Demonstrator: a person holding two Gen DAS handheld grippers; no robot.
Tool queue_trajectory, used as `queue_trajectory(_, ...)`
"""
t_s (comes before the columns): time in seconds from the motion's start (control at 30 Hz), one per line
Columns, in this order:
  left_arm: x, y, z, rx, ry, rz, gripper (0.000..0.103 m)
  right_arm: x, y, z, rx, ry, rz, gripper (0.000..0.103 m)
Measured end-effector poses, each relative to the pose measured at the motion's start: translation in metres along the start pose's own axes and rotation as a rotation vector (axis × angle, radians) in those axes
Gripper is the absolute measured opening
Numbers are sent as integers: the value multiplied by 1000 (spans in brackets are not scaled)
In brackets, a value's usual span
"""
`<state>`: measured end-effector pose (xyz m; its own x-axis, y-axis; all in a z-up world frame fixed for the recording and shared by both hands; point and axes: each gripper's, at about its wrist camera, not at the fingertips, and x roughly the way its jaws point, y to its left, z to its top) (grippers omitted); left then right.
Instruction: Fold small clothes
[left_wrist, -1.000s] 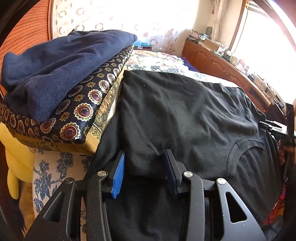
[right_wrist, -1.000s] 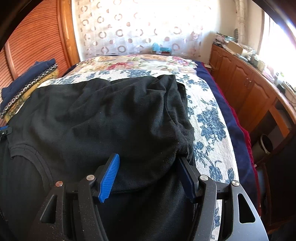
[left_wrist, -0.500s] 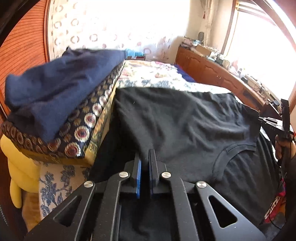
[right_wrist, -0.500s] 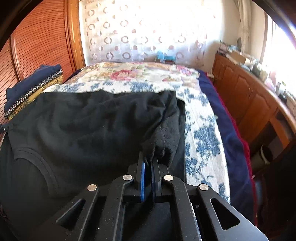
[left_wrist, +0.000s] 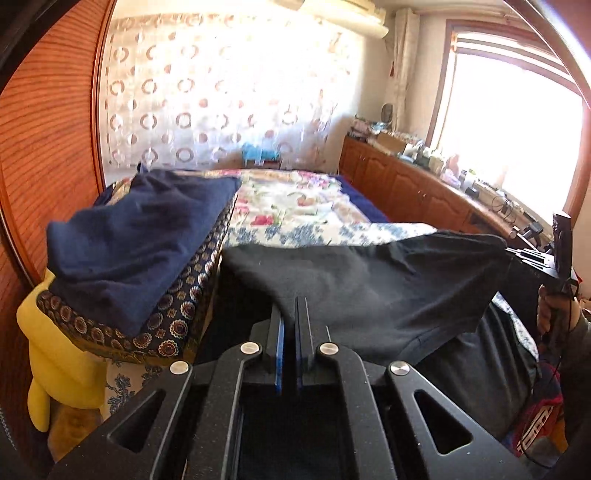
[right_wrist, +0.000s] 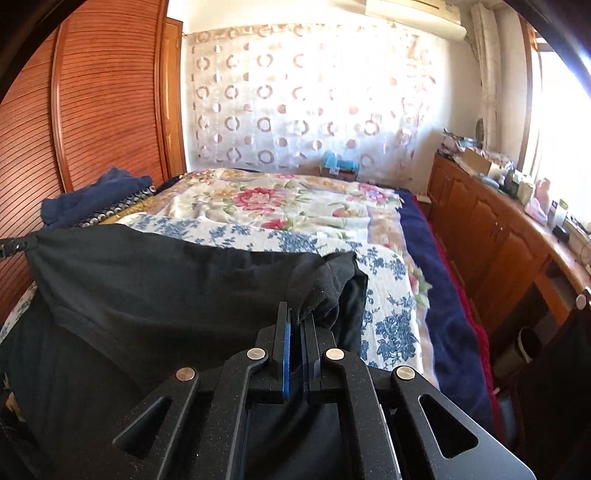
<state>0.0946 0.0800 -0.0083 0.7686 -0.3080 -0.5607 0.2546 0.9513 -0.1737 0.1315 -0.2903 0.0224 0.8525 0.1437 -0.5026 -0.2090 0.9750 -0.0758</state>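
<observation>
Pinching black garment (left_wrist: 369, 291) between clamped left gripper (left_wrist: 290, 310) pads. Gripped likewise by right gripper (right_wrist: 297, 321), jaws closed on fabric, cloth stretched above floral bed (right_wrist: 280, 206)

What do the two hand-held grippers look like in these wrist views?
Both the left hand-held gripper and the right hand-held gripper are matte speckled black, with silver round pivot pins, triangular cut-outs in the outer links, and blue pads lining the narrow fingers.

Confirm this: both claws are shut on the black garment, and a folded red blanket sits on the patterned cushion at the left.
Wrong colour. The left wrist view shows the blanket on the patterned cushion is navy blue, not red. Both claws do grip the black garment.
</observation>
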Motion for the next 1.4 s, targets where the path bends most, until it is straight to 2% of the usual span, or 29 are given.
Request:
queue_trajectory(0.3, -63, -6, -6, 16, -90, -25, 5, -72, 1, -18, -18, -53, 59, 4)
queue_trajectory(0.5, -98, -1, -37, -11, -87, -25, 5, -113, 7, -40, -67, 6, 89, 4)
queue_trajectory(0.7, -121, 5, -69, -53, -48, -16, 5, -148, 7, -47, -74, 60, 101, 4)
queue_trajectory(0.77, -119, 9, -85, -74, -16, -11, 5, -149, 9, -53, -56, 105, 140, 4)
queue_trajectory(0.87, -105, 15, -107, -107, 44, -6, 5, -136, 17, -74, -77, 200, 145, 4)
queue_trajectory(1.07, -84, 14, -135, -91, 143, 37, 5, -97, 14, -103, -26, 310, 167, 4)
queue_trajectory(1.27, -87, 11, -135, -65, 148, 40, 5, -83, 17, -103, 0, 329, 149, 4)
queue_trajectory(1.33, -96, 9, -131, -63, 115, 46, 5, -91, 21, -106, 0, 314, 142, 15)
queue_trajectory(1.4, -103, 4, -125, -47, 93, 47, 9, -102, 23, -107, 9, 292, 140, 20)
